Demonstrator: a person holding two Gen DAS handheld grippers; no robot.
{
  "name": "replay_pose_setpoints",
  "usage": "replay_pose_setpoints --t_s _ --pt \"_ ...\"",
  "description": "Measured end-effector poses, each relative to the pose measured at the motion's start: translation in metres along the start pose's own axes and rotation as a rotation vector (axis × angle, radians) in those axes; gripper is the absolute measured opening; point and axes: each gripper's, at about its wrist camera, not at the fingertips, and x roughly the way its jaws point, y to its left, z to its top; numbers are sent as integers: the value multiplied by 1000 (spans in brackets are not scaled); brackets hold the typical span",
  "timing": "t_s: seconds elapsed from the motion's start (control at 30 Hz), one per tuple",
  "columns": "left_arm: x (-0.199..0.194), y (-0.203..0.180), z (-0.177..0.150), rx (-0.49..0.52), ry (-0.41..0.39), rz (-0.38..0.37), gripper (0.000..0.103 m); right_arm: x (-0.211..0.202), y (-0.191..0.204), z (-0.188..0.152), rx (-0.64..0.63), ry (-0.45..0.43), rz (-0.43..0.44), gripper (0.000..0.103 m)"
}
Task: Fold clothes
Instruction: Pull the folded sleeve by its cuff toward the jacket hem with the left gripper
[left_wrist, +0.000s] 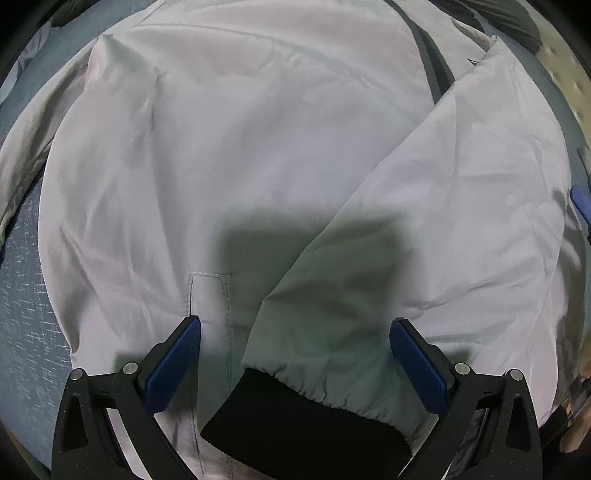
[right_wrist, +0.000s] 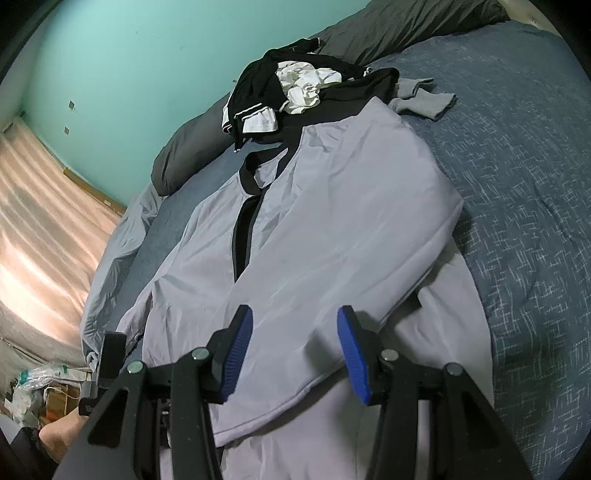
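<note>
Location: home bedroom | Evidence 1: bed with blue white-flecked woven cover (right_wrist: 528, 206) | Evidence 2: dark grey pillow (right_wrist: 192, 147) at the bed's far left edge | Evidence 3: heap of black and white clothes (right_wrist: 295, 88) near the far edge | Evidence 4: plain mint-green painted wall (right_wrist: 140, 55) | Evidence 5: pale wood-look floor (right_wrist: 40, 221) beside the bed

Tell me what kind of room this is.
Most likely a bedroom: a pale grey jacket lies spread on a blue patterned bedspread, with a dark grey pillow against the turquoise wall.
</note>
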Motion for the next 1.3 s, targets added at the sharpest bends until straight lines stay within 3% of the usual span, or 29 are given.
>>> replay_pose_setpoints --t_s 0.2,0.33,0.53,0.7,0.83,1.3 --pt "-18 0 -14 33 -51 -10 82 0 -1 1 5 -1 5 48" --pt "-31 5 -24 35 -79 -47 76 0 -1 1 7 2 8 48" --pt "-42 16 -32 29 -95 -93 57 2 -1 2 7 5 8 48" --pt "-51 20 -36 33 -112 -85 35 3 0 1 5 10 9 48" --pt "-59 21 -41 43 -126 -89 24 3 0 1 5 10 9 48" --pt "-85 21 -51 86 -152 -52 22 1 -3 1 14 11 10 48"
